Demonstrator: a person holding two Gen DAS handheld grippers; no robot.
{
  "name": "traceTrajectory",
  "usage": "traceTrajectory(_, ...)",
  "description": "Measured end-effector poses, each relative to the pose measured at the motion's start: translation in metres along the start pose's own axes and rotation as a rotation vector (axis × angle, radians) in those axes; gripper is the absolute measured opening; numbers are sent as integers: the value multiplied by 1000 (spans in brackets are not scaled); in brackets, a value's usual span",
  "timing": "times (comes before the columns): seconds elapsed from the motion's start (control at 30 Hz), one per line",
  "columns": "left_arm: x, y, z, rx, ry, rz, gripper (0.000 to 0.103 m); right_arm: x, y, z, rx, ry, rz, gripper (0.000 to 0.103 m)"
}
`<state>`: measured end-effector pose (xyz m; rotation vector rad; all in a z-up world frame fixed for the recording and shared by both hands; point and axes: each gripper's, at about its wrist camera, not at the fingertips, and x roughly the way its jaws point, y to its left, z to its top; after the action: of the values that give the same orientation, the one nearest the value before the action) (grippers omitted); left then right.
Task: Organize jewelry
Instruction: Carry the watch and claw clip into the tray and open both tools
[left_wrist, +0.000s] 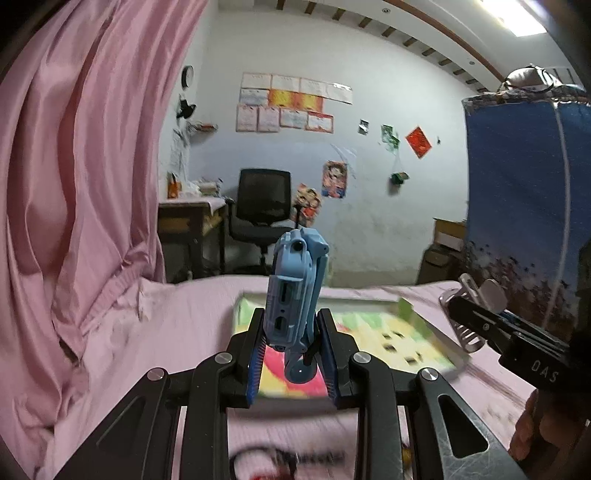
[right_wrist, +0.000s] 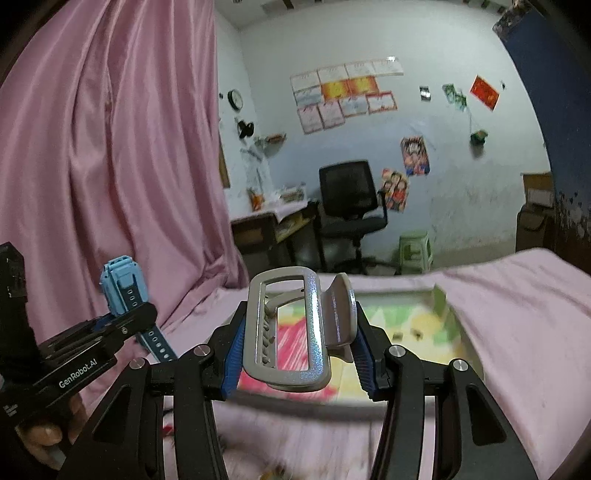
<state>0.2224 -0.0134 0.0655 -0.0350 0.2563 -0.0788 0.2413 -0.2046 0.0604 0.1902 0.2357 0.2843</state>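
The left tongs (left_wrist: 293, 354) were clamped on a light blue watch (left_wrist: 295, 291), which stood upright between their ribbed blue pads, its perforated plastic strap folded. The right tongs (right_wrist: 295, 350) gripped a large grey hair clip (right_wrist: 291, 328), glossy with a faint shimmer, rectangular and open-framed with teeth inside. Just beyond both pairs lay a shallow tray (right_wrist: 439, 295) with a colourful blurred bottom, resting on a pink bed cover (right_wrist: 517, 314).

watches: 1 (left_wrist: 291, 295) | hair clips: 1 (right_wrist: 295, 328) | trays: 1 (right_wrist: 439, 295)
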Motion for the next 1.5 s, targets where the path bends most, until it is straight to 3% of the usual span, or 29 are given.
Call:
traceTrajectory(0.17, 37, -3, 2, 14, 14, 20, 26, 34, -2, 4, -21, -11, -37, 46)
traceTrajectory(0.33, 77, -4, -4, 13, 90, 30, 26, 69, -11, 0, -12, 52, -74, 46)
traceTrajectory(0.73, 149, 7, -25, -53, 486, 11, 26, 128, -29, -39, 48, 394, -108, 46)
traceTrajectory(0.97, 155, 18, -27, -65, 552, 33, 27, 145, -30, -57, 47, 540, -90, 48)
traceTrajectory(1.03, 156, 21, -30, -78, 574, 34, 34, 148, -29, -59, 38, 550, -95, 50)
traceTrajectory(1.27, 147, 14, -30, -20, 558, 22, 52, 140, -29, -55, 62, 524, -81, 66)
traceTrajectory(1.4, 126, 13, -22, -22, 479, -3, 59, 115, -26, -42, 57, 433, -84, 72)
traceTrajectory(1.5, 102, 12, -14, -22, 385, 6, 63, 87, -24, -32, 58, 331, -97, 84)
